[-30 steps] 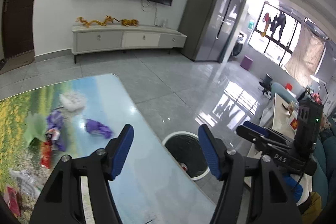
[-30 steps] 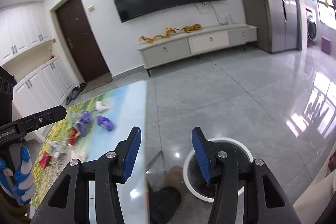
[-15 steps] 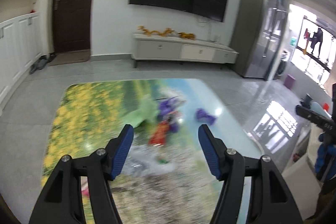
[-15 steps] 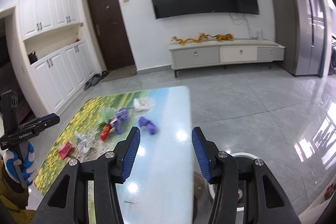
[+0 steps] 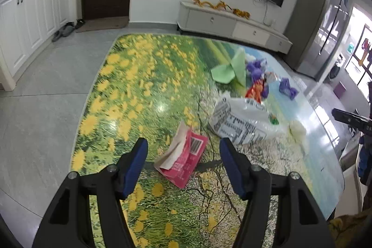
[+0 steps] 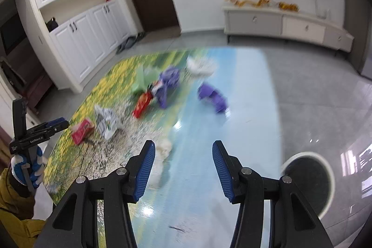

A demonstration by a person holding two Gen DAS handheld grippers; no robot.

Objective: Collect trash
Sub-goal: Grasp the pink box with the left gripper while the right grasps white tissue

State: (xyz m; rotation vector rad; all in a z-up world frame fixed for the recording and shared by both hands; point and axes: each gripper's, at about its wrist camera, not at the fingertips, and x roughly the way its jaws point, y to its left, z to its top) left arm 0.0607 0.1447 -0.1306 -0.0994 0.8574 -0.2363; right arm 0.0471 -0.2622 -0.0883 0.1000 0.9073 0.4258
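- Jaws of the left gripper [image 5: 183, 163] stand wide and hold nothing, tilted down over the table [image 5: 144, 76]; a pink wrapper [image 5: 186, 155] lies on the tabletop between the blue pads as seen from this camera, untouched.
- From that wrapper, a white printed bag [image 5: 244, 122] lies at 2 o'clock, just beside it.
- Further at 1 o'clock sit a red packet [image 5: 254, 90], purple wrappers [image 5: 255, 69] and a green paper [image 5: 230, 70], close together; another purple wrapper [image 5: 287, 88] lies apart at their right.
- The right gripper [image 6: 182, 169] is also parted and empty above the table's blue end.
- A white tissue wad [image 6: 164, 147] lies just beside its left pad at 10 o'clock.
- A round bin [image 6: 307, 180] stands on the floor at 3 o'clock.
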